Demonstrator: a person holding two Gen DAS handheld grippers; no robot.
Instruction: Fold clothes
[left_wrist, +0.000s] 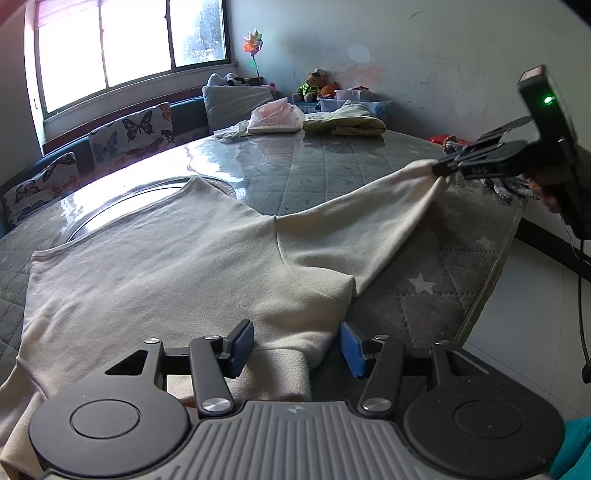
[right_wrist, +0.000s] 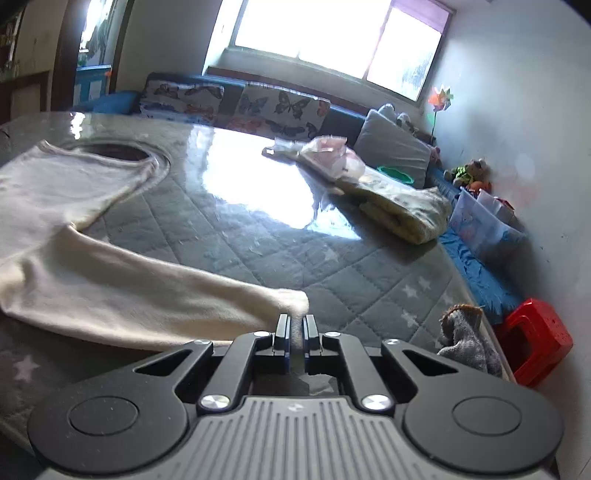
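Note:
A cream long-sleeved shirt (left_wrist: 159, 266) lies spread on the grey quilted mattress (left_wrist: 325, 166). My left gripper (left_wrist: 297, 345) is open, its blue pads on either side of a bunched part of the shirt at the near edge. My right gripper (left_wrist: 441, 170) is shut on the cuff of the shirt's sleeve (left_wrist: 369, 225) and holds it stretched out to the right, just above the mattress. In the right wrist view the right gripper (right_wrist: 295, 325) pinches the sleeve end (right_wrist: 291, 299), and the shirt (right_wrist: 55, 192) lies to the left.
Folded yellowish clothes (left_wrist: 343, 123) and a pink plastic bag (left_wrist: 275, 118) lie at the mattress's far side. A grey knitted cloth (right_wrist: 469, 343) lies at the right edge. A red stool (right_wrist: 535, 339) stands on the floor. Butterfly cushions (left_wrist: 129, 136) line the window side.

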